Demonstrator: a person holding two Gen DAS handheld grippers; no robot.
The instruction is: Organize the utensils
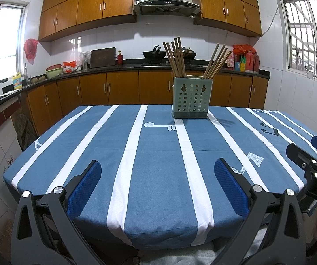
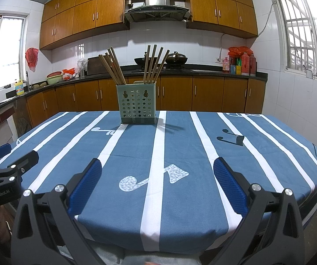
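Observation:
A pale green perforated utensil holder (image 1: pixel 190 97) stands upright near the table's far edge; it also shows in the right wrist view (image 2: pixel 137 104). Two bunches of wooden chopsticks stand in it, one on the left (image 1: pixel 175 57) (image 2: pixel 112 68) and one on the right (image 1: pixel 216 61) (image 2: pixel 153 64). My left gripper (image 1: pixel 157 170) is open and empty, low over the near table edge, far from the holder. My right gripper (image 2: pixel 157 169) is open and empty beside it, also at the near edge. Each gripper shows in the other's view: the right one (image 1: pixel 308 154), the left one (image 2: pixel 10 156).
The table wears a blue cloth with white stripes and music notes (image 1: pixel 158 154) (image 2: pixel 180 145). Behind it runs a kitchen counter (image 1: pixel 114 66) with woks, bottles and bowls, under wooden cabinets and a range hood. Windows are at both sides.

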